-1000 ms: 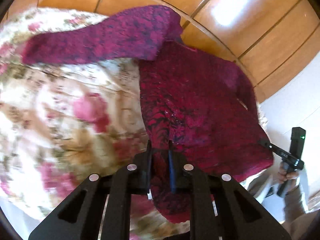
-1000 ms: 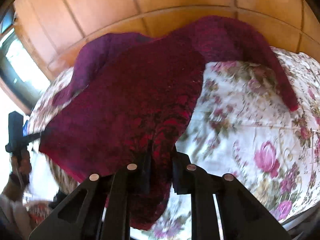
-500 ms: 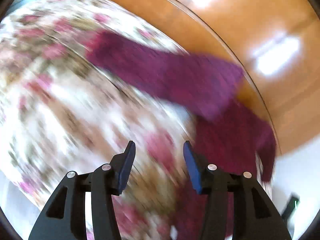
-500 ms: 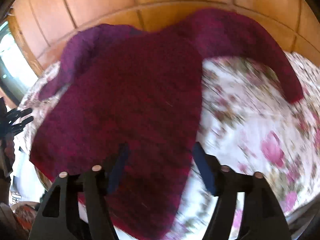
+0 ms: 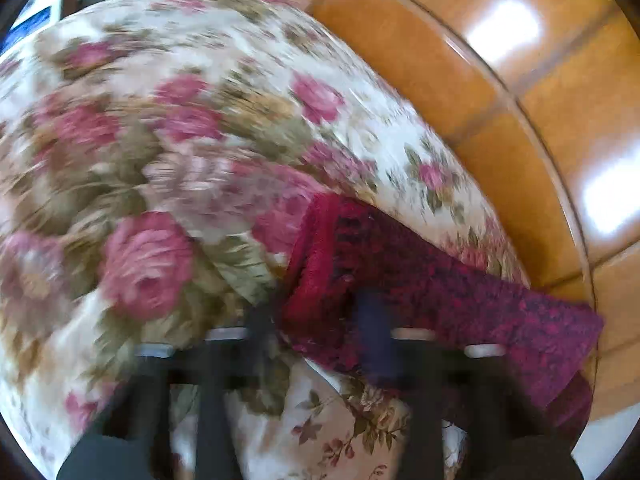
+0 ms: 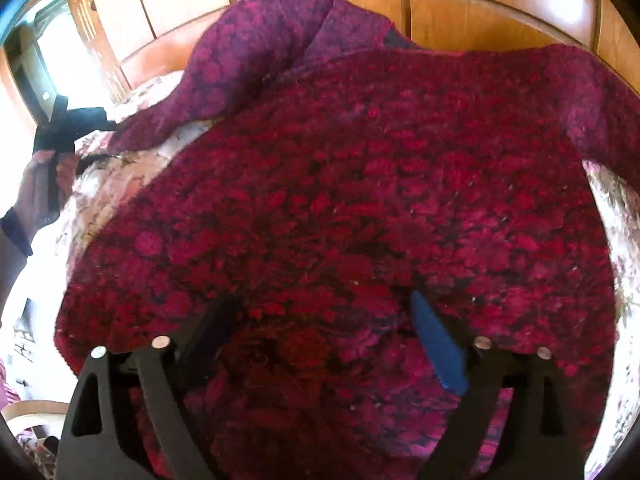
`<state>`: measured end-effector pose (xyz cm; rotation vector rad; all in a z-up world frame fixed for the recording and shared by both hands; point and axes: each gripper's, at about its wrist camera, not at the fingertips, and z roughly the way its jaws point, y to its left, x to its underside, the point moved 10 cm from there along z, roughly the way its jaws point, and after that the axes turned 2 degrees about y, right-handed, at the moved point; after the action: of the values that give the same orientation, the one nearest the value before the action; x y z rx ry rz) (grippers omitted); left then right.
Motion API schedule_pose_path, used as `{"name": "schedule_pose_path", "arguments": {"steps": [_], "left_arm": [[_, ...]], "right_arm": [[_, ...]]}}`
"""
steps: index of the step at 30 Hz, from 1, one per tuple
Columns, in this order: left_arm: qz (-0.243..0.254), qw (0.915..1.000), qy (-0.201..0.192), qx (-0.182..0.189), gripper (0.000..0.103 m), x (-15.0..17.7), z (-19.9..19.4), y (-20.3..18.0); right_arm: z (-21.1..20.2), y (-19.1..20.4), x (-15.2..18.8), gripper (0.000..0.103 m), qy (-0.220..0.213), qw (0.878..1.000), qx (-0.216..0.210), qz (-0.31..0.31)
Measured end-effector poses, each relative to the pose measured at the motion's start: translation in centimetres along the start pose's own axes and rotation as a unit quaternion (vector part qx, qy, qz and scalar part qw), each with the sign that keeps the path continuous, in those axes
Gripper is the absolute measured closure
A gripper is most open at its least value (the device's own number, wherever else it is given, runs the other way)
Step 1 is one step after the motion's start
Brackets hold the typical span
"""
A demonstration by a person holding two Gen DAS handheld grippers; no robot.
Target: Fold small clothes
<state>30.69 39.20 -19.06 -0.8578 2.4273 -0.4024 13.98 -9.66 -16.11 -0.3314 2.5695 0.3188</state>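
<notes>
Closing on sleeve cuff point(image 5: 316, 264): left gripper point(image 5: 316, 320) jaws just narrowed, cuff between them, grip unclear through blur; sleeve runs right and away over floral bedspread point(image 5: 160, 140). Right view: right gripper point(image 6: 324, 320) just opened wide, empty, hovering above sweater point(image 6: 360, 200), body ahead. No readable writing.

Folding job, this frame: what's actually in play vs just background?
In play:
- red knit sweater, spread flat
- its sleeve cuff, between the fingers of the left gripper, whose jaws have just been closing
- right gripper, open over the sweater body

Background:
- floral bedspread
- wooden panelling
</notes>
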Motion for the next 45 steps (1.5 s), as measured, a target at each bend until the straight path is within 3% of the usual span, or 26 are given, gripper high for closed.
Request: {"name": "schedule_pose_path", "arguments": {"steps": [1,4,8,13,16,17,19,20,21,22,25,28,29,31,33,35,37,39,41,42,45], "left_arm": [[0.006,1.0000,-0.006,-0.003,0.092,0.4,-0.4,-0.3],[0.002,0.9990,-0.042,-0.015,0.093,-1.6,-2.3,0.4],[-0.022,0.9918,-0.104,-0.070,0.094,-6.2,-6.1,3.5],[-0.032,0.9843,-0.134,-0.111,0.094,-10.8,-7.2,4.4],[-0.009,0.9787,-0.135,-0.154,0.094,-12.2,-6.2,3.8],[-0.009,0.9799,-0.122,-0.158,0.091,-12.1,-5.4,3.5],[-0.016,0.9786,-0.115,-0.170,0.073,-12.0,-4.5,3.3],[-0.019,0.9762,-0.121,-0.179,0.054,-11.5,-4.9,3.0],[-0.020,0.9746,-0.130,-0.181,0.044,-10.9,-5.3,2.5],[-0.017,0.9743,-0.139,-0.176,0.033,-10.5,-5.5,1.8],[0.029,0.9771,-0.157,-0.141,0.033,-7.2,-6.4,-2.5],[0.085,0.9839,-0.135,-0.081,0.033,-2.5,-6.1,-7.6],[0.120,0.9842,-0.120,-0.050,0.033,0.2,-5.8,-10.4],[0.170,0.9804,-0.098,-0.016,0.033,4.2,-5.1,-13.9],[0.221,0.9725,-0.065,0.030,0.033,9.5,-4.2,-17.9],[0.270,0.9602,-0.038,0.063,0.033,14.9,-3.6,-21.3],[0.317,0.9454,-0.021,0.074,0.033,19.1,-3.0,-23.6],[0.355,0.9320,-0.012,0.071,0.033,22.4,-2.3,-25.3],[0.370,0.9266,0.008,0.069,0.033,24.4,-1.3,-25.8],[0.371,0.9262,0.014,0.068,0.033,24.9,-0.9,-25.9],[0.371,0.9268,0.023,0.056,0.032,25.6,0.7,-25.5]], "right_arm": [[0.2,-0.1,0.1,0.011,-0.001,1.000,0.002,-0.001],[0.7,0.1,0.0,0.007,-0.004,1.000,0.002,-0.002],[1.0,0.5,-0.1,0.002,0.000,1.000,0.011,-0.011],[1.6,0.5,-0.4,0.002,0.000,1.000,0.018,-0.010],[2.1,0.5,-0.8,0.002,-0.001,1.000,0.023,-0.010],[2.1,0.4,-0.8,0.002,-0.001,1.000,0.024,-0.010],[2.1,0.5,-0.7,0.002,-0.002,1.000,0.024,-0.010],[2.1,0.5,-0.7,0.002,-0.002,1.000,0.024,-0.010],[2.2,0.5,-0.8,0.002,-0.003,1.000,0.024,-0.010],[2.1,0.5,-0.7,0.002,-0.003,1.000,0.024,-0.011],[1.8,0.5,-0.6,0.002,-0.001,1.000,0.014,-0.008],[0.2,-0.6,-1.5,0.012,-0.006,0.999,-0.024,0.028],[-0.6,-1.9,-2.1,0.020,-0.018,0.998,-0.029,0.053],[-2.6,-5.8,-3.1,0.021,-0.047,0.992,-0.019,0.114],[-5.0,-11.3,-3.4,0.025,-0.081,0.981,0.023,0.174],[-7.2,-18.2,-2.4,0.024,-0.103,0.962,0.082,0.238],[-9.5,-25.2,-0.4,0.023,-0.119,0.930,0.145,0.317],[-12.3,-32.1,2.5,0.015,-0.138,0.882,0.229,0.387],[-13.6,-35.8,3.9,0.011,-0.145,0.862,0.273,0.402],[-13.8,-37.5,4.3,0.011,-0.141,0.858,0.290,0.400],[-13.0,-40.6,4.1,0.011,-0.130,0.863,0.296,0.388]]}}
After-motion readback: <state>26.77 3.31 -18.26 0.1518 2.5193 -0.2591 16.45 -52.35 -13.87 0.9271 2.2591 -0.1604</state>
